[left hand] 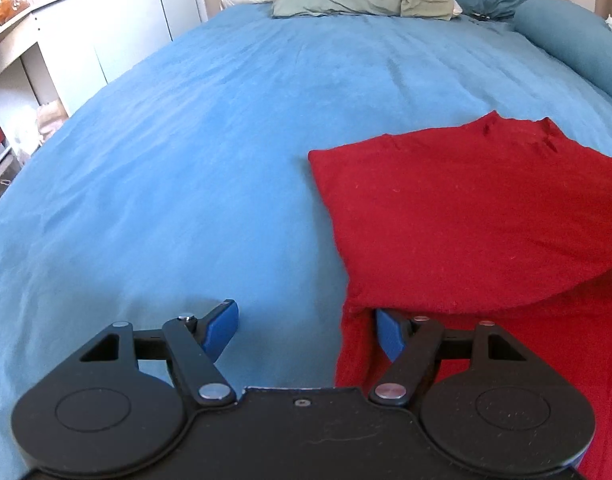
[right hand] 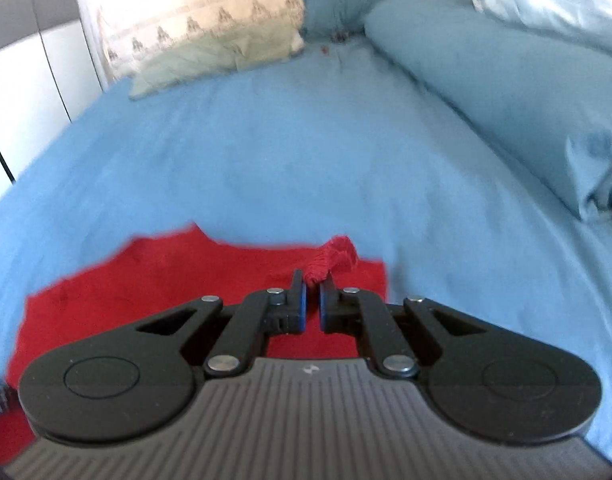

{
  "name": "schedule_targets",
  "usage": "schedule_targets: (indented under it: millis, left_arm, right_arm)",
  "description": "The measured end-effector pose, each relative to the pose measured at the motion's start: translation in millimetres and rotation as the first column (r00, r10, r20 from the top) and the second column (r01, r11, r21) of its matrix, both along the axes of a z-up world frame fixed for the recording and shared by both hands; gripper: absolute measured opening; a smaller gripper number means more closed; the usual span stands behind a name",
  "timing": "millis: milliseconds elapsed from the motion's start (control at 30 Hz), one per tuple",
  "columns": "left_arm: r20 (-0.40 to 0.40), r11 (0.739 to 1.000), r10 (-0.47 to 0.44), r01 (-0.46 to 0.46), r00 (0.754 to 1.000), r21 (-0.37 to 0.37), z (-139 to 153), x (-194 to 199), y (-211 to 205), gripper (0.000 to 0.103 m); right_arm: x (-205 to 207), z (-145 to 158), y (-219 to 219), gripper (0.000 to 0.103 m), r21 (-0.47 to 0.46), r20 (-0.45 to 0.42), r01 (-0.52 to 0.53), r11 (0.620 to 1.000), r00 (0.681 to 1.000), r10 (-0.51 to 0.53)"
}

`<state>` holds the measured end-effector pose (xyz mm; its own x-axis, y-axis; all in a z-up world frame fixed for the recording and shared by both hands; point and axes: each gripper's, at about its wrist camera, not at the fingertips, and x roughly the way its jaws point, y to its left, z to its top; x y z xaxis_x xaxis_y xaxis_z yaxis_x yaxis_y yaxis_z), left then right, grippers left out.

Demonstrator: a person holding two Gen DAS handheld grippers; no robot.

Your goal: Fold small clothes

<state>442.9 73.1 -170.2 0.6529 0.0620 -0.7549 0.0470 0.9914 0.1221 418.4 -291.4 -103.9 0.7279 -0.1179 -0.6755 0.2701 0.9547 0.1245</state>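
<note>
Garment [left hand: 477, 216], red, lies at the lower right of the left view on the blue bed [left hand: 210, 152], 1 layer already turned over; I judge more folds remain. My left gripper [left hand: 306, 330] gapes wide, holding nothing, its right finger under the fold's edge. My right gripper [right hand: 311, 294] is nearly closed, pinching a bunched corner.

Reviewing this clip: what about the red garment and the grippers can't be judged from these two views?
- Red garment: left wrist view, right side cut by the frame edge; near hem hidden behind the left gripper.
- Right wrist view: motion blur; the right gripper body hides the cloth below its pinched bunch.
- Garment type: unclear.
</note>
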Motion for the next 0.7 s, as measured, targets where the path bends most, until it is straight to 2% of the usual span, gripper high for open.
schedule_targets:
  millis: [200, 300, 367, 400, 433, 467, 500, 533, 600, 700]
  left_arm:
    - [-0.002, 0.999, 0.048, -0.048, 0.999, -0.002, -2, -10, 6, 0.069]
    - [-0.010, 0.998, 0.063, -0.063, 0.998, -0.004, -2, -15, 12, 0.070]
    - [-0.020, 0.998, 0.061, -0.061, 0.998, 0.004, 2, -15, 12, 0.070]
    - [-0.022, 0.998, 0.060, -0.060, 0.998, 0.004, 5, -15, 11, 0.070]
    - [-0.018, 0.999, 0.052, -0.052, 0.998, 0.003, 10, -16, 9, 0.069]
    - [0.001, 1.000, 0.026, -0.026, 1.000, 0.009, 16, -20, 5, 0.069]
    - [0.027, 1.000, -0.008, 0.008, 1.000, 0.020, 23, -25, 0, 0.073]
    - [0.053, 0.999, -0.046, 0.044, 0.998, 0.032, 30, -30, -6, 0.075]
    - [0.091, 0.993, -0.119, 0.116, 0.989, 0.032, 42, -35, -20, 0.080]
    - [0.098, 0.979, -0.201, 0.203, 0.975, -0.015, 44, -31, -42, 0.085]
  right_arm:
    - [-4, -29, -2, 0.021, -0.002, -0.022, -0.009, 1.000, 1.000, 0.009]
    - [-6, -49, -4, 0.023, 0.003, -0.079, -0.017, 1.000, 0.997, 0.017]
    - [-12, -53, -2, 0.027, -0.030, -0.118, -0.035, 0.999, 0.993, 0.031]
    - [-17, -51, 1, 0.037, -0.058, -0.121, -0.040, 0.998, 0.992, 0.033]
    - [-23, -46, 3, 0.057, -0.083, -0.117, -0.049, 0.995, 0.992, 0.039]
    - [-28, -41, 6, 0.068, -0.100, -0.097, -0.062, 0.993, 0.994, 0.052]
    - [-34, -35, 8, 0.085, -0.107, -0.070, -0.076, 0.991, 0.995, 0.069]
    - [-38, -30, 11, 0.093, -0.107, -0.043, -0.097, 0.989, 0.995, 0.093]
    - [-39, -26, 18, 0.093, -0.103, -0.025, -0.147, 0.984, 0.989, 0.146]
    - [-26, -36, 28, 0.093, -0.106, -0.039, -0.188, 0.976, 0.982, 0.184]
